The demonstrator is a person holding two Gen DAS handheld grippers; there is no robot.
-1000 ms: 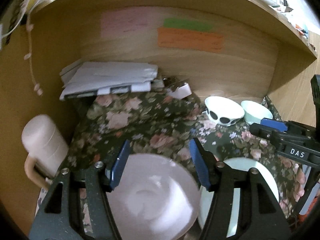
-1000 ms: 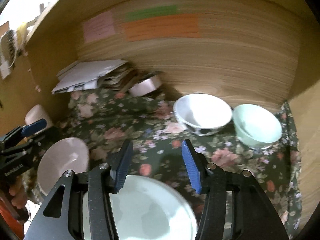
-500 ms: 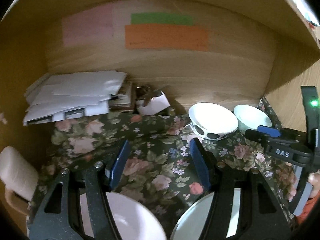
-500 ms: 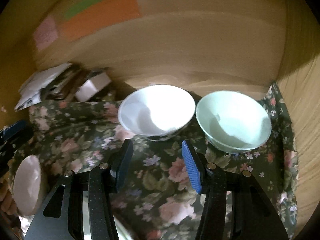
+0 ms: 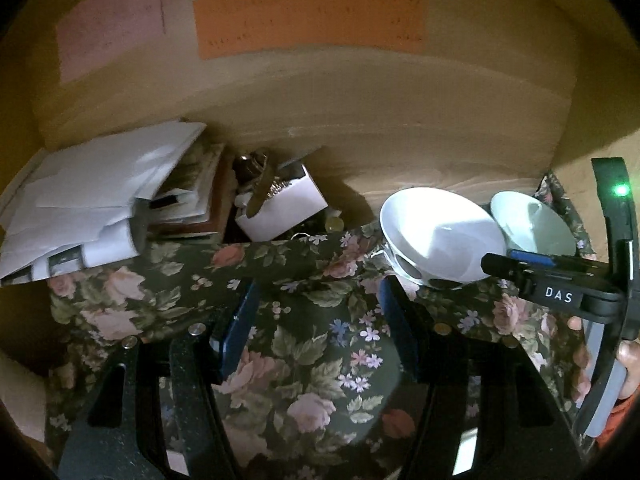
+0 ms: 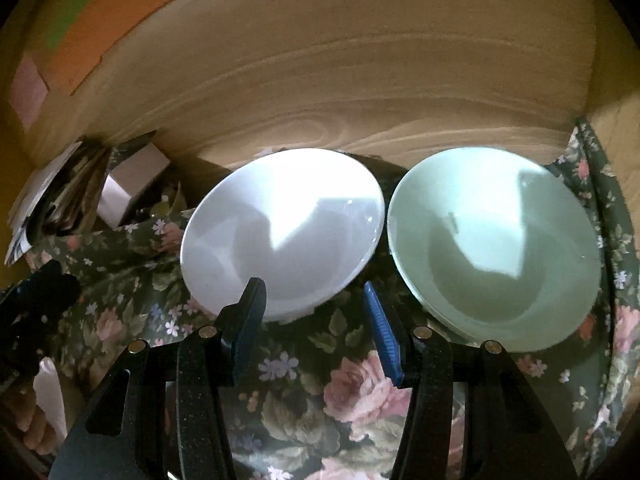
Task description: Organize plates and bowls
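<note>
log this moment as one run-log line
stage: reaching for bowls | right claw: open, at near rim of white bowl | left claw: open, over floral cloth | green bowl: beside white bowl, untouched

Dim, warm-toned shots w/ heavy fisheye curving and black vignette at corners. A hard patch of light glares inside the white bowl (image 6: 282,236) and the green bowl (image 6: 494,254) just ahead of the right gripper (image 6: 314,320); deep shadow below both. Edges soft, slightly blurred.
</note>
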